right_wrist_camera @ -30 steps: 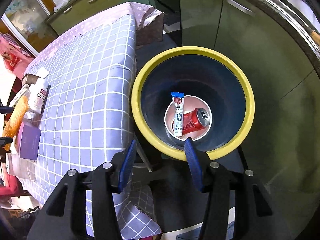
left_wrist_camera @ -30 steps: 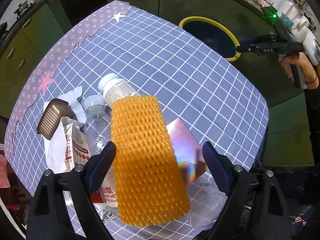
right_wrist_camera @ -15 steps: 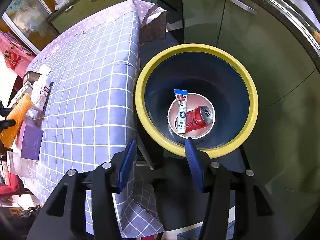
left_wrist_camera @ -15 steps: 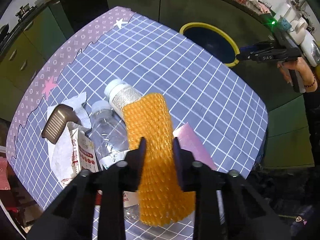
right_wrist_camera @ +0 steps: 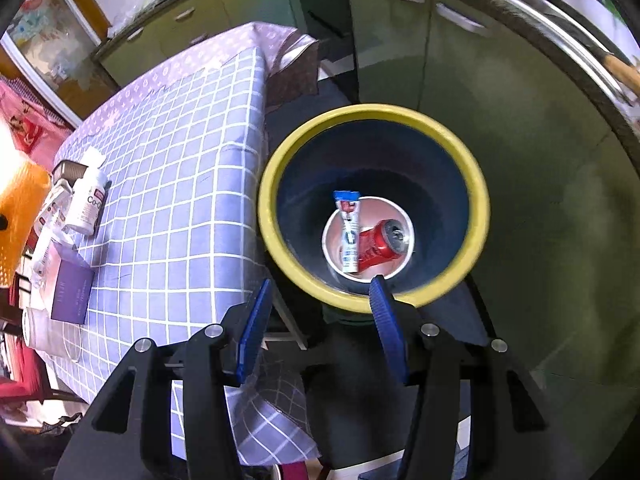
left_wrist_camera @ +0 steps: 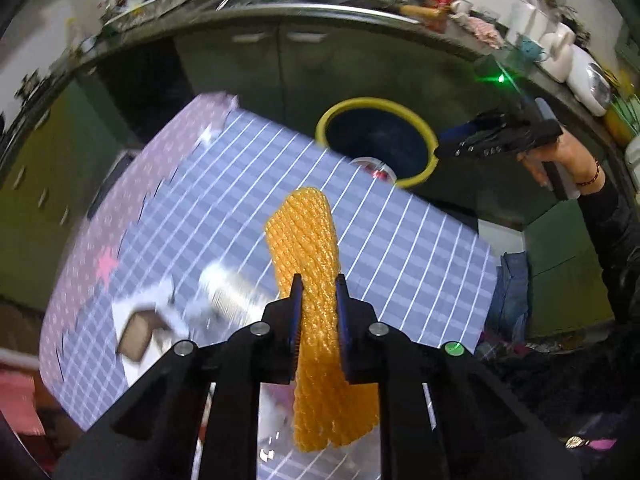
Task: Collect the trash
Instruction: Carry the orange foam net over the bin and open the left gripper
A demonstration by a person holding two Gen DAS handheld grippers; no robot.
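Note:
An orange foam net (left_wrist_camera: 304, 236) hangs above the checked table (left_wrist_camera: 400, 240), squeezed flat between the pads of my left gripper (left_wrist_camera: 318, 280), whose jaws are closing on it. The net also shows at the left edge of the right wrist view (right_wrist_camera: 18, 200). Beyond the table's far edge stands a yellow-rimmed dark bin (left_wrist_camera: 424, 132). My right gripper (right_wrist_camera: 320, 284) hovers open over the bin's near rim (right_wrist_camera: 272, 236) with nothing between its fingers. Inside the bin lie a red can (right_wrist_camera: 380, 240) and a tube (right_wrist_camera: 350, 232) in a white cup (right_wrist_camera: 332, 232).
A white bottle (right_wrist_camera: 88, 204), a purple box (right_wrist_camera: 72, 292), a brown piece (left_wrist_camera: 136, 336) and crumpled plastic lie at the table's left end. Green cabinets (right_wrist_camera: 500, 92) stand behind the bin. A person's hand (left_wrist_camera: 568, 152) holds the right gripper (left_wrist_camera: 460, 146).
My left gripper went from wide open around the orange net to shut on it, then rose with it off the pile. The right gripper stayed open over the bin.

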